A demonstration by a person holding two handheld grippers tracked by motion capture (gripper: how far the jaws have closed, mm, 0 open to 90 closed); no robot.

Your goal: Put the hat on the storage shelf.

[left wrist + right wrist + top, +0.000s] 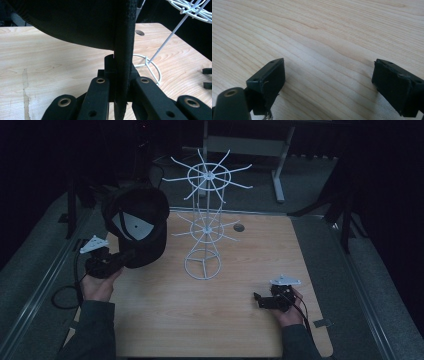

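Near the tabletop's (210, 320) far left corner the left hand-held gripper (121, 258) clamps the brim of a black cap (142, 227), its pale inner label unreadable, beside a white wire rack (206, 227), while the right hand-held gripper (257, 298) rests wide apart and empty near the right edge.

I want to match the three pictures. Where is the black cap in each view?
High view: the black cap is at upper left, raised above the table, left of the white wire rack.
Left gripper view: its brim runs down the middle, clamped between the jaws.
Right gripper view: not in this picture.
Shared landmark: the light wooden table.
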